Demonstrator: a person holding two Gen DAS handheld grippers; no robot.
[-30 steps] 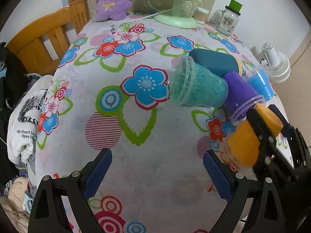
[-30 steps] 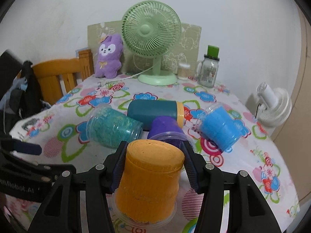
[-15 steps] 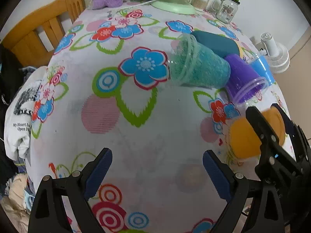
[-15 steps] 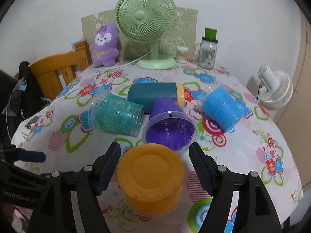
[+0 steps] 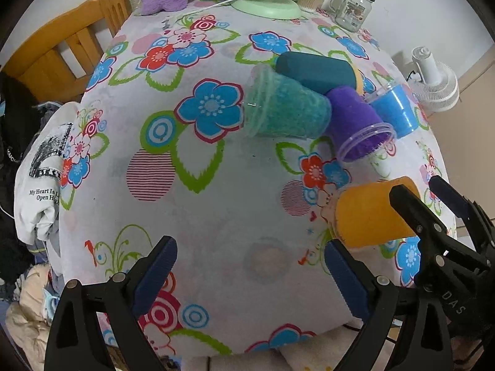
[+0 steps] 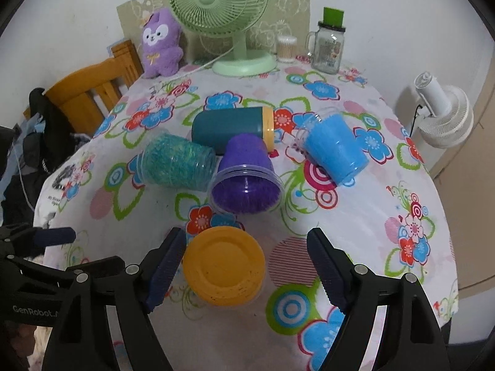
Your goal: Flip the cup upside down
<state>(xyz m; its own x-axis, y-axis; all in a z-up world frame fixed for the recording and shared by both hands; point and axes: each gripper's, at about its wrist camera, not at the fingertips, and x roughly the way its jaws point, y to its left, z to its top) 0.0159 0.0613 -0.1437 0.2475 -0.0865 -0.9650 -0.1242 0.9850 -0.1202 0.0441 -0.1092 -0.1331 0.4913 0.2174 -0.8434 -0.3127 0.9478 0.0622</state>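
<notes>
An orange cup (image 6: pixel 224 266) stands upside down on the flowered tablecloth, base up; it also shows in the left wrist view (image 5: pixel 368 213). My right gripper (image 6: pixel 246 269) is open, its fingers on either side of the cup and apart from it. My left gripper (image 5: pixel 250 272) is open and empty over the near part of the table. A green cup (image 6: pixel 178 162), a purple cup (image 6: pixel 246 176), a blue cup (image 6: pixel 332 148) and a teal tumbler (image 6: pixel 232 126) lie on their sides behind it.
A green desk fan (image 6: pixel 229 21), a purple plush (image 6: pixel 161 46), a glass jar with green lid (image 6: pixel 328 46) and a cotton swab box (image 6: pixel 286 49) stand at the far edge. A wooden chair (image 6: pixel 89 89) is at left, a white fan (image 6: pixel 442 114) at right.
My right gripper has let go of the orange cup, opened wide and pulled back and up. The cup now stands upside down on the table. The left gripper stayed open.
</notes>
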